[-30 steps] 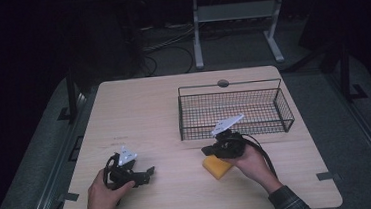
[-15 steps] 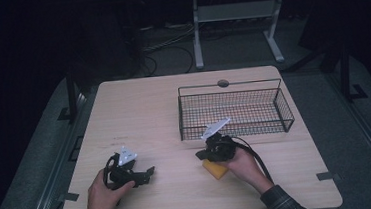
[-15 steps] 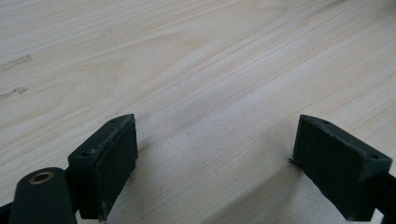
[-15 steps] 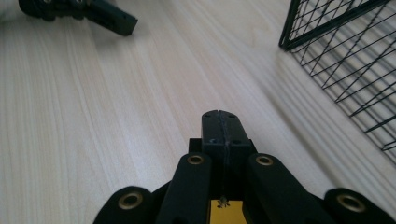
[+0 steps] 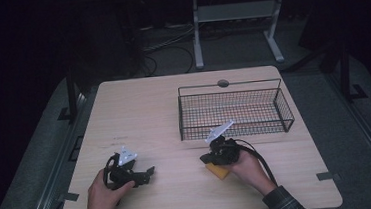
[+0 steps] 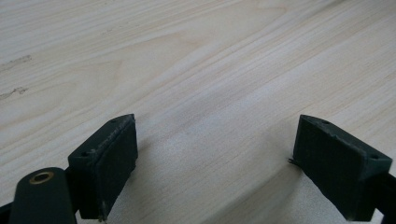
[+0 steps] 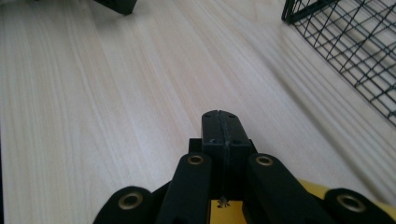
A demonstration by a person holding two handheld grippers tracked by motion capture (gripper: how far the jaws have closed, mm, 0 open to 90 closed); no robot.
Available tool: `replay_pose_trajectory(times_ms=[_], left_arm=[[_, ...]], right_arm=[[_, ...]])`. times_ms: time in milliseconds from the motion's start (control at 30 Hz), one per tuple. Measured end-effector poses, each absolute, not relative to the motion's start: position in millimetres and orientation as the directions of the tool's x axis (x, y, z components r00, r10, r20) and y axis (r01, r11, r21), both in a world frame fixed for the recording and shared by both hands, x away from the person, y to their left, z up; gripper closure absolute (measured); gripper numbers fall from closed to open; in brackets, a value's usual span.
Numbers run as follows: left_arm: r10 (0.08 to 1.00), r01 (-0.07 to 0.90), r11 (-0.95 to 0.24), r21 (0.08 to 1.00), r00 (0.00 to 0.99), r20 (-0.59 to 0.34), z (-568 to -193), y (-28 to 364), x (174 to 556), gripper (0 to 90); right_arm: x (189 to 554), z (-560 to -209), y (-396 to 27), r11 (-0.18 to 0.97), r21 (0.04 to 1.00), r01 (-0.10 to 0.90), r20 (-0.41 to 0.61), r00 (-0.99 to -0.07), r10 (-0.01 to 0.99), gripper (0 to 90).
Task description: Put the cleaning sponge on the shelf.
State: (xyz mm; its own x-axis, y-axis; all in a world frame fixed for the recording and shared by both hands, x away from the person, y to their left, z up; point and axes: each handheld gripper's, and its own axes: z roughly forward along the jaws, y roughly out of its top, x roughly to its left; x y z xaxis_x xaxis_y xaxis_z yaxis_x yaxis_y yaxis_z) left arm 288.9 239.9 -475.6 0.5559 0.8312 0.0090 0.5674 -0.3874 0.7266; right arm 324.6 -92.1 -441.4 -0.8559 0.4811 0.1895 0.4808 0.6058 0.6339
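Note:
My right gripper (image 5: 207, 159) is low over the table in front of the wire basket (image 5: 280, 108), pointing left. Its jaws are pressed together with nothing between them (image 7: 223, 133). A flat yellow block (image 5: 218, 171) lies on the table under the gripper body and the hand, and its yellow surface (image 7: 322, 190) peeks out beneath the jaw arms. My left gripper (image 5: 148, 173) rests near the front left of the table, held by a hand. It is open (image 6: 215, 158), with bare wood between its pads (image 6: 109, 158).
The black wire basket (image 7: 359, 46) stands at the right of the light wooden table (image 5: 144, 113), close beyond the right gripper. A round grommet (image 5: 223, 83) sits at the table's far edge. A cable trails from the right gripper toward the front.
The right gripper has shifted a little left and nearer, lowering over the yellow block. The left gripper has stayed put.

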Motion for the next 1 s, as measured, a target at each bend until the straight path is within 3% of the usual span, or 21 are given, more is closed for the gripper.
replay_pose_trajectory(times_ms=[1000], left_arm=[[0.83, 0.566, -0.39, 0.726, 0.558, 0.011, -476, 240, 289, 13.1]], right_arm=[[287, -443, -173, 0.557, 0.602, 0.573, 0.213, -0.787, 0.579, 89.7]])
